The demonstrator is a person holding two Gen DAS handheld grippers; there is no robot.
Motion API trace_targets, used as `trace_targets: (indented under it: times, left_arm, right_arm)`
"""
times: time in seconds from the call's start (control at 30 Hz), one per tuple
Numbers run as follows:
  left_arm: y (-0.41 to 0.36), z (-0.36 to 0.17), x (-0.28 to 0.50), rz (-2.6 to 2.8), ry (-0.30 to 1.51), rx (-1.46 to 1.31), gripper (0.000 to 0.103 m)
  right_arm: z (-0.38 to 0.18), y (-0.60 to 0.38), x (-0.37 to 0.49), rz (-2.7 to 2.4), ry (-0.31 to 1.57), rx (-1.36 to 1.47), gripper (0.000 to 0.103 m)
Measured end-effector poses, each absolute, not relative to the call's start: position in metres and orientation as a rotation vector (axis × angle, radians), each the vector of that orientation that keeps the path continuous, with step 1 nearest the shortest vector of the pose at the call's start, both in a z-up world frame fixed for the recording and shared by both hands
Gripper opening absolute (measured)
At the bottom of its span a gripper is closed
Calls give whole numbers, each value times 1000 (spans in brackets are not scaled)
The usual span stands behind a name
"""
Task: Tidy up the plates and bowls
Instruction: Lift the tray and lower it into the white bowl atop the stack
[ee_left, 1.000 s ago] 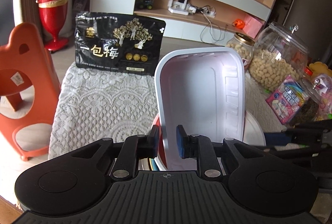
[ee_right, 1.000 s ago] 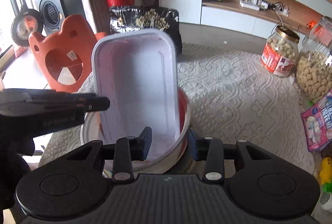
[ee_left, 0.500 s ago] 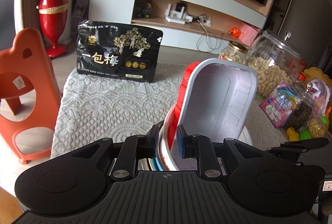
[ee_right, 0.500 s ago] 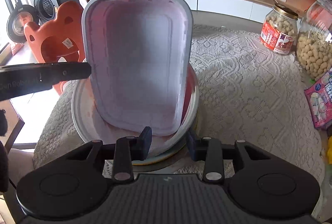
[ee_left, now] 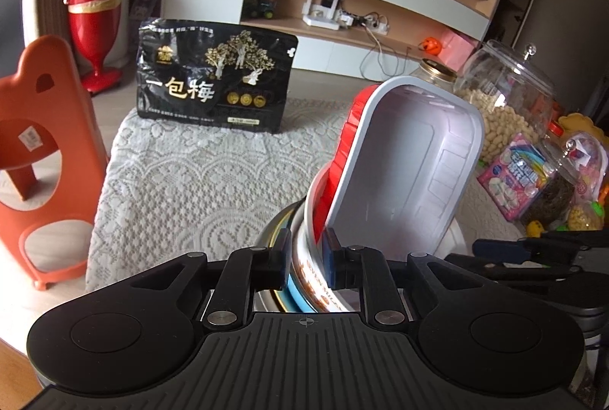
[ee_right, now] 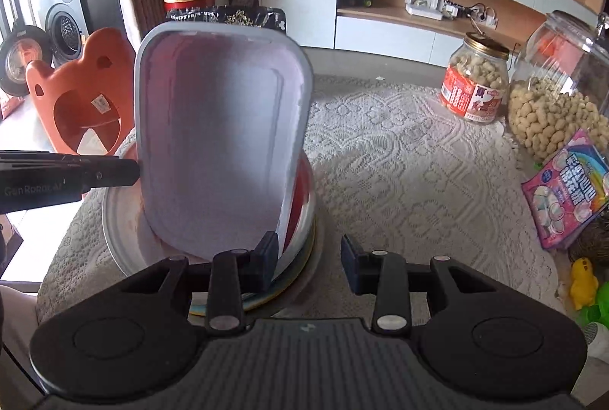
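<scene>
A rectangular tub, red outside and white inside point(ee_left: 399, 178) point(ee_right: 220, 143), stands tilted on end inside a round white bowl point(ee_left: 316, 280) point(ee_right: 121, 220) that sits on a stack of plates point(ee_right: 300, 261). My left gripper point(ee_left: 304, 258) is shut on the near rims of the tub and the bowl together. My right gripper point(ee_right: 308, 258) is open just right of the stack, its left finger point(ee_right: 262, 261) beside the tub's lower edge, holding nothing. The left gripper's finger also shows in the right wrist view point(ee_right: 95, 174) against the tub's left side.
The stack rests on a lace cloth point(ee_right: 399, 181) over a small table. A black snack bag point(ee_left: 213, 75) stands at the far edge. Peanut jars point(ee_right: 475, 83) point(ee_right: 559, 94) and candy packets point(ee_right: 567, 189) line the right side. An orange stool point(ee_left: 34, 151) stands left of the table.
The tub has come down and tilted into the white bowl. My right gripper has opened wider and drawn off to the right of it. The left gripper keeps its grip.
</scene>
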State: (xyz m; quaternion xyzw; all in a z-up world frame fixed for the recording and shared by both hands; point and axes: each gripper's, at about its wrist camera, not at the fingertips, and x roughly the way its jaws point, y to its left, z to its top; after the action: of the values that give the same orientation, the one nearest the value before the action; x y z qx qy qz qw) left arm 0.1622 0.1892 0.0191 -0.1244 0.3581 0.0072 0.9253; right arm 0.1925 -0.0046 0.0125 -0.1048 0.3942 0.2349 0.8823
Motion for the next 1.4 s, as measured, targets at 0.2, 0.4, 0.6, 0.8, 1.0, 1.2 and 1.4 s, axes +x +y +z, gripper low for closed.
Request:
trace_targets:
  times: [0.2, 0.4, 0.6, 0.8, 1.0, 1.2, 1.4]
  left_arm:
    - [187, 18, 163, 13, 736, -245, 20]
    - [195, 22, 162, 29, 721, -266, 20]
    - [195, 20, 164, 34, 738, -262, 20]
    - [190, 13, 166, 23, 779, -249, 20]
    - [198, 17, 167, -23, 745, -293, 20]
    - [216, 12, 174, -35, 738, -374, 19]
    - [206, 10, 173, -19, 752, -319, 19]
  right_arm:
    - [6, 6, 183, 534, 851, -187, 35]
    - [17, 8, 173, 574, 825, -185, 35]
    - [40, -5, 189, 507, 756, -128, 35]
    - [29, 7, 217, 503, 832, -96, 24]
    - [21, 5, 207, 488, 842, -97, 24]
    - [29, 1, 195, 525, 823, -77, 24]
    - [14, 2, 196, 526, 869, -79, 24]
